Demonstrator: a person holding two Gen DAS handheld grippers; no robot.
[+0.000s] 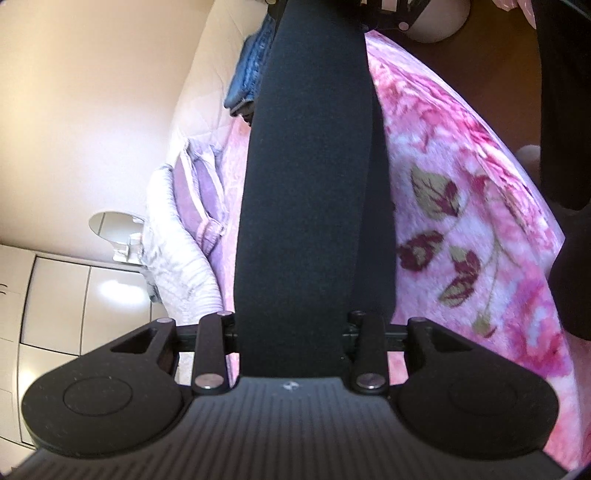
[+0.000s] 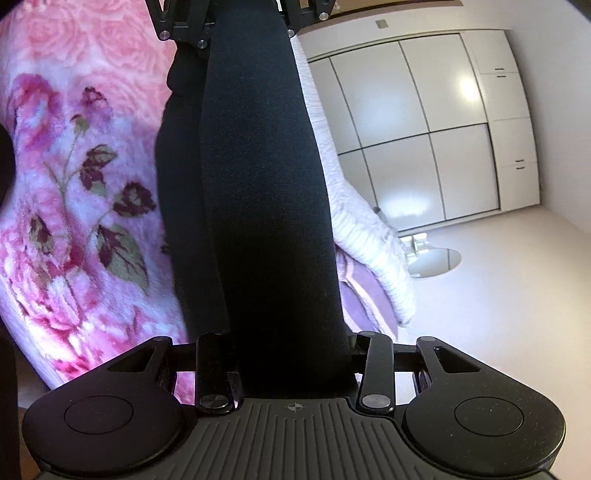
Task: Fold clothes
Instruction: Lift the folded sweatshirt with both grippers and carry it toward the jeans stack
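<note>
Two grippers shared one garment. Nearest in the left wrist view, the left gripper (image 1: 312, 332) was clamped on a black stretchy garment (image 1: 310, 177) that ran as a taut band up the middle of the frame to the right gripper (image 1: 391, 14) at the top edge. In the right wrist view, the right gripper (image 2: 291, 354) was likewise closed on the black garment (image 2: 258, 192), which reached up to the left gripper (image 2: 243, 22) at the top. Beyond lay the pink floral blanket (image 1: 461, 206) on the bed, with folded blue jeans (image 1: 255, 70) at upper centre-left and a white wardrobe (image 2: 417, 122) farthest off. The cloth looked light, soft and limp, likely to sag unless kept stretched; pinching its ends or edges seemed best.
</note>
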